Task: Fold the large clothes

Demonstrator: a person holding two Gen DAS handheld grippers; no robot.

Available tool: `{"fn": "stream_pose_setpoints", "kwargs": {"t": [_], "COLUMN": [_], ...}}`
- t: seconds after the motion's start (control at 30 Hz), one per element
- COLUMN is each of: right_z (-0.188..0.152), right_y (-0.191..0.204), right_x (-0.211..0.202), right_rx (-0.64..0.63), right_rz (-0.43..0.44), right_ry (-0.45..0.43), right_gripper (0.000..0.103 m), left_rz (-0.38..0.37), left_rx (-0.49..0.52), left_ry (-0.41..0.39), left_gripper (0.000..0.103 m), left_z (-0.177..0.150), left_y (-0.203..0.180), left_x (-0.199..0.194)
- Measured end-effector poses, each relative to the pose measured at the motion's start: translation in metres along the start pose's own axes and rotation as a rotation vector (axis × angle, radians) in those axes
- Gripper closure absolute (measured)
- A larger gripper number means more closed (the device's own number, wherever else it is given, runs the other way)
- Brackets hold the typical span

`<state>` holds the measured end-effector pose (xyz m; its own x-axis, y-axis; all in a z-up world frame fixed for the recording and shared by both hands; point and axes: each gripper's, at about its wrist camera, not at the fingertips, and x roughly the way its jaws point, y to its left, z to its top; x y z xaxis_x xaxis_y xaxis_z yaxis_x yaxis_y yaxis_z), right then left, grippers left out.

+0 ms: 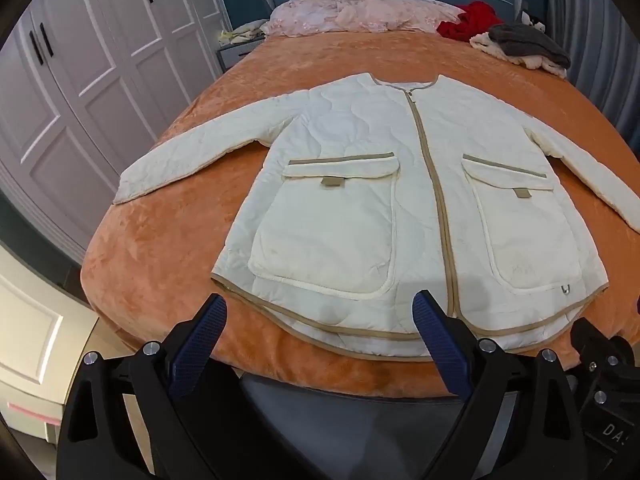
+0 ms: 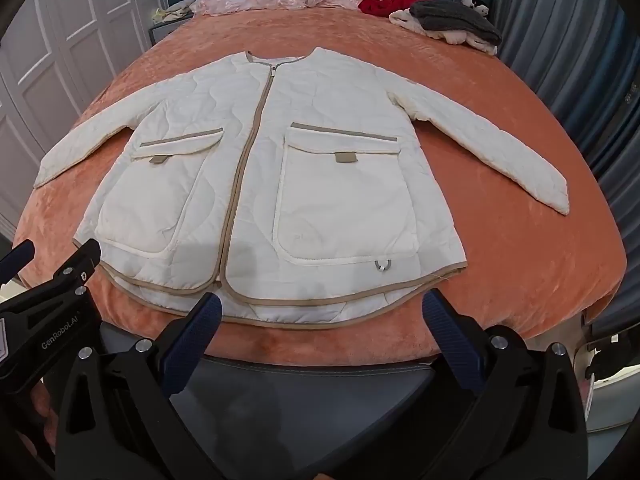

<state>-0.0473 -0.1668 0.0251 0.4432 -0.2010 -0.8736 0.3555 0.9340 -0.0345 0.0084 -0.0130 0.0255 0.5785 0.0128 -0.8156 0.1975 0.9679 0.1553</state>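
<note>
A: In the left wrist view, our left gripper [image 1: 320, 320] hung released above the hem of the white jacket [image 1: 360, 184]; it lay flat, zipped, sleeves spread.

B: In the right wrist view, our right gripper [image 2: 322, 318] gaped empty by that hem; folding hadn't begun, we judged; next, a sleeve needs grasping.

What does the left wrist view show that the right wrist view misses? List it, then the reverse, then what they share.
Left wrist only: the cream cabinet beside the bed.
Right wrist only: the whole right sleeve cuff and the metal ring plainly.
Both: the white jacket spread flat, zipped, on the orange bedspread, and both claws, left claw and right claw, open and empty.
</note>
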Motion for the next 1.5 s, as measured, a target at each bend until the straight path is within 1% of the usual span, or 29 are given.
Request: {"fn": "stream_pose_setpoints", "kwargs": {"t": [0.07, 0.17, 0.27, 0.3, 0.33, 0.4, 0.5, 0.53, 0.6, 0.67, 0.77, 0.8, 0.9, 0.97, 1.1, 1.27, 1.5], "right_z": [0.000, 0.000, 0.001, 0.001, 0.001, 0.003, 0.004, 0.005, 0.006, 0.007, 0.007, 0.007, 0.008, 0.007, 0.007, 0.007, 0.007], "right_y": [0.002, 0.007, 0.010, 0.001, 0.001, 0.005, 0.005, 0.004, 0.005, 0.003, 0.002, 0.003, 0.004, 0.006, 0.008, 0.009, 0.013], "right_x": [0.000, -0.002, -0.004, -0.005, -0.006, -0.006, -0.007, -0.007, -0.005, -0.006, -0.007, -0.008, -0.009, -0.007, -0.005, -0.005, -0.003], "right_rx": [-0.005, -0.009, -0.001, 0.004, 0.004, -0.004, -0.019, -0.017, -0.007, 0.010, 0.008, 0.008, -0.006, -0.014, -0.013, -0.016, -0.036], "right_rz": [-0.006, -0.017, -0.010, -0.005, -0.007, -0.028, -0.039, -0.038, -0.026, -0.017, -0.023, -0.022, -0.027, -0.030, -0.007, 0.011, 0.009], "right_ry": [0.000, -0.013, -0.025, -0.027, -0.031, -0.043, -0.054, -0.056, -0.030, -0.037, -0.042, -0.055, -0.068, -0.049, -0.039, -0.047, -0.057], "right_gripper": [0.005, 0.005, 0.005, 0.005, 0.005, 0.005, 0.005, 0.005, 0.005, 0.005, 0.005, 0.005, 0.005, 0.005, 0.005, 0.005, 0.005], "left_rz": [-0.013, -0.016, -0.011, -0.008, -0.006, -0.006, -0.025, -0.028, -0.029, -0.024, -0.019, -0.017, -0.031, -0.026, -0.015, -0.008, -0.004], "left_rx": [0.001, 0.002, 0.003, 0.000, -0.004, -0.012, -0.029, -0.037, -0.044, -0.044, -0.040, -0.043, -0.054, -0.054, -0.051, -0.054, -0.051], "left_ry": [0.004, 0.003, -0.006, -0.011, -0.016, -0.025, -0.036, -0.042, -0.047, -0.049, -0.039, -0.032, -0.004, 0.001, 0.011, 0.021, 0.034], "left_gripper": [0.012, 0.012, 0.012, 0.012, 0.012, 0.012, 0.012, 0.012, 0.012, 0.012, 0.012, 0.010, 0.010, 0.010, 0.010, 0.010, 0.010], "left_z": [0.001, 0.000, 0.000, 0.000, 0.001, 0.001, 0.003, 0.004, 0.005, 0.006, 0.006, 0.006, 0.006, 0.006, 0.005, 0.006, 0.006], "left_y": [0.000, 0.000, 0.000, 0.000, 0.001, 0.002, 0.004, 0.005, 0.006, 0.005, 0.005, 0.005, 0.007, 0.008, 0.008, 0.010, 0.010], "left_x": [0.000, -0.001, -0.002, -0.002, -0.002, -0.003, -0.004, -0.005, -0.006, -0.006, -0.005, -0.004, 0.000, 0.002, 0.004, 0.007, 0.011]}}
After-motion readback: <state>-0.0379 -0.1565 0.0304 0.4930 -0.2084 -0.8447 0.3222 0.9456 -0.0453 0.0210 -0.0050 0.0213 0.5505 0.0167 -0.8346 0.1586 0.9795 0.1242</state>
